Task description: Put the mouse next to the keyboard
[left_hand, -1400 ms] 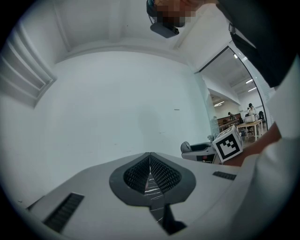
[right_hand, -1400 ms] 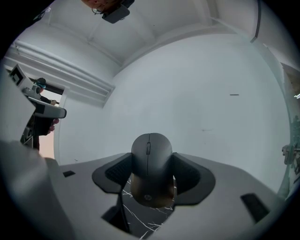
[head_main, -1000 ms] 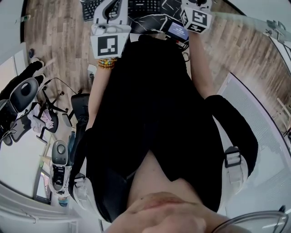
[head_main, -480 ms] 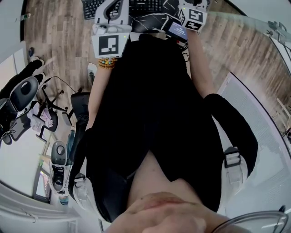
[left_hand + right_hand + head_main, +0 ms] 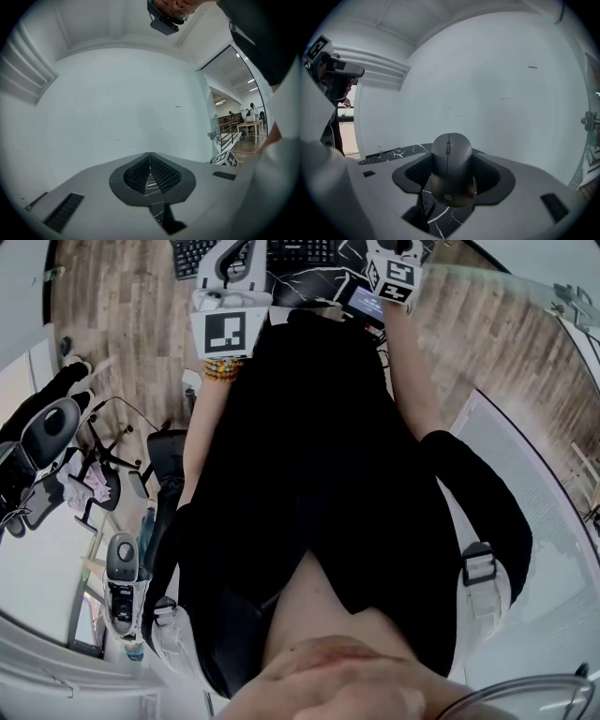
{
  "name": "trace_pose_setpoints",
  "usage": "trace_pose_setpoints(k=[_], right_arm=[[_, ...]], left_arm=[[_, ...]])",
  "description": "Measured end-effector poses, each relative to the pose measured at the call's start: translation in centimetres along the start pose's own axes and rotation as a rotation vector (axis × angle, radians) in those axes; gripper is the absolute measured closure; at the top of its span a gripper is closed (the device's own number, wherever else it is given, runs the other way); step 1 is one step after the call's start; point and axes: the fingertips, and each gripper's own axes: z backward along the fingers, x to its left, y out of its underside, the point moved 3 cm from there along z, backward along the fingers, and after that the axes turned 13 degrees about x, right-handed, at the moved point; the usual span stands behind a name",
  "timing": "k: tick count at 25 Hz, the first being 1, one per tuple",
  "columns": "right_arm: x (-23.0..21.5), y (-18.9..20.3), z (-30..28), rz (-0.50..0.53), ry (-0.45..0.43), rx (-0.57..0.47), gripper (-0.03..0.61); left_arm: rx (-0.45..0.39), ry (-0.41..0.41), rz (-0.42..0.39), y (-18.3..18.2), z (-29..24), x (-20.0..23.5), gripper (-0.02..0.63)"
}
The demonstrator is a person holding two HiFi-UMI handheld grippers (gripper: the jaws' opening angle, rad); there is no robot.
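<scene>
Right tongs [image 5: 451,177] are clamped on the mouse [image 5: 451,161], one jaw against each flank, a hold I judge is chosen so the flat underside stays free for setting down. The mouse's long axis runs along the jaws: wheel end pointing forward past the tips, rounded rear with its logo facing back toward the camera. Below the jaws lies a black marbled mat [image 5: 440,216]. Whether the mouse clears it I cannot quite tell. The keyboard [image 5: 370,161] sits ahead and to the left of these tongs, apart from the mouse. Left tongs [image 5: 150,174] are closed on nothing, aimed at a blank wall, probably parked clear of the work.
</scene>
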Motion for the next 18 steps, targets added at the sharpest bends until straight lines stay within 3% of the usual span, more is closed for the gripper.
trace_pose_setpoints(k=[18], right_arm=[[0.0, 1.6, -1.1, -0.051, -0.012, 0.029, 0.296]], left_arm=[[0.008, 0.014, -0.003, 0.1, -0.3, -0.5, 0.600]])
